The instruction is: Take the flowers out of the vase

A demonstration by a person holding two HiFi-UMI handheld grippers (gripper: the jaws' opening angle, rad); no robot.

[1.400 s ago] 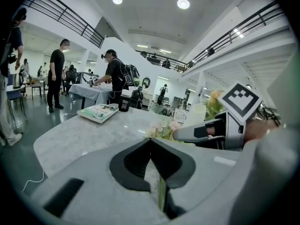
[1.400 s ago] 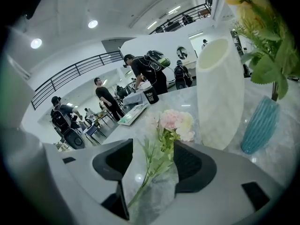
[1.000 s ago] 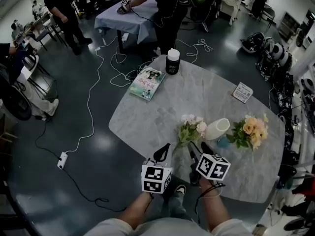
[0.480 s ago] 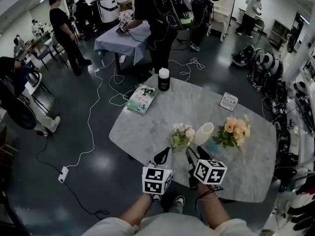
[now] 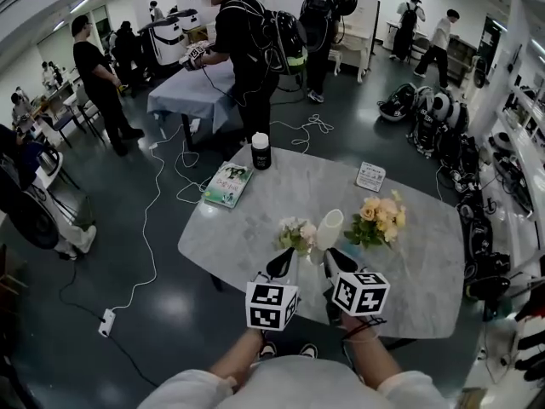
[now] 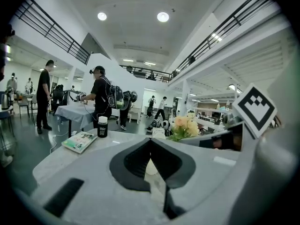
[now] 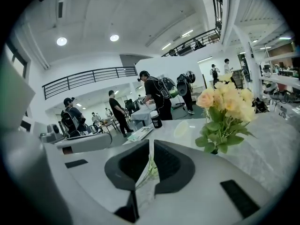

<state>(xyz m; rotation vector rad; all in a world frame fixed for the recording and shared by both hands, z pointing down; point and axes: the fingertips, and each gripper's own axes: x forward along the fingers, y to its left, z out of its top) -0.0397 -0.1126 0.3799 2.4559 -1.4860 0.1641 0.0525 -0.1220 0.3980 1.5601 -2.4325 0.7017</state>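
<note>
Both tools hover side by side above the counter's (image 5: 247,228) near edge, aimed toward the flowers. The left tool (image 6: 150,142) is pinched narrow on nothing. The right tool (image 7: 150,144) has just been closing to a thin slit. Green stems show through it, yet the head view puts the white bunch (image 5: 296,233) apart from its tips, so I judge nothing is gripped. That bunch lies on the marble just left of the white vase (image 5: 329,227), which seems tipped over. The peach bouquet (image 5: 379,220) stands just right of the vase. A book (image 5: 227,184), bottle (image 5: 261,152) and card (image 5: 370,176) sit well apart toward the far edge, leaving bare marble around the flowers for 2 tools.
</note>
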